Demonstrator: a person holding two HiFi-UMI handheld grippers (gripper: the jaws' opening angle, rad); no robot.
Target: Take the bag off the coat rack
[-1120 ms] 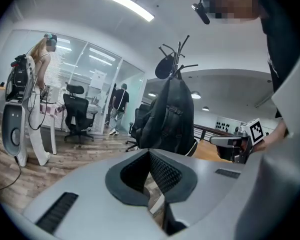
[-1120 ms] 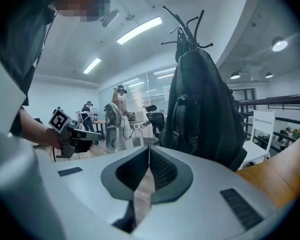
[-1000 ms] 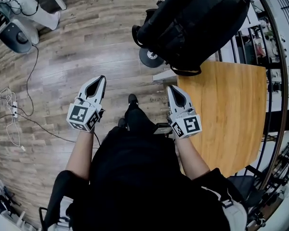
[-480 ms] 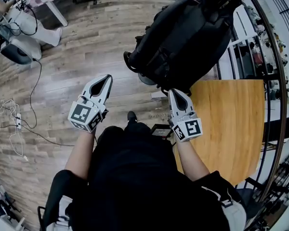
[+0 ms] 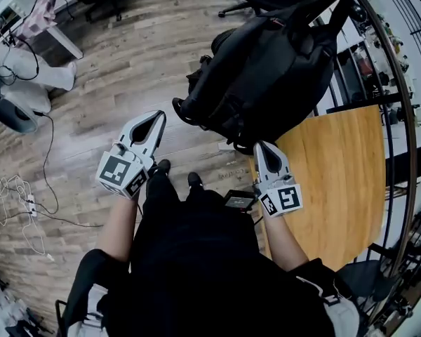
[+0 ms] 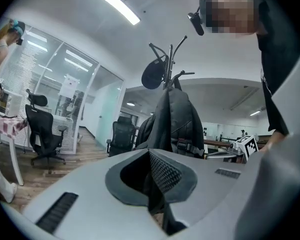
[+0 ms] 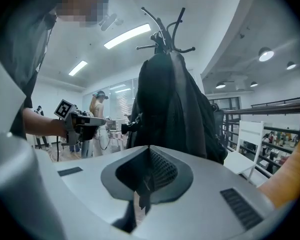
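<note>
A black backpack (image 5: pixel 266 69) hangs from the hooks of a black coat rack (image 7: pixel 162 31); it also fills the middle of the left gripper view (image 6: pixel 177 124) and the right gripper view (image 7: pixel 172 109). My left gripper (image 5: pixel 156 116) points toward the bag's lower left side, a short way off, shut with nothing between its jaws. My right gripper (image 5: pixel 261 146) sits just below the bag's bottom edge, also shut and empty. Both grippers stay clear of the bag. The rack's base is hidden behind the bag in the head view.
A wooden table (image 5: pixel 344 181) lies at my right, with a curved black railing (image 5: pixel 396 118) beyond it. Office chairs (image 6: pixel 42 134) and a desk stand to the left on the wood floor (image 5: pixel 98 111). Cables (image 5: pixel 24 202) trail on the floor. Another person (image 7: pixel 97 116) stands far off.
The view has closed in on the rack: the bag looms larger and nearer both grippers. The right gripper now sits right under the bag's bottom. Both grippers remain shut.
</note>
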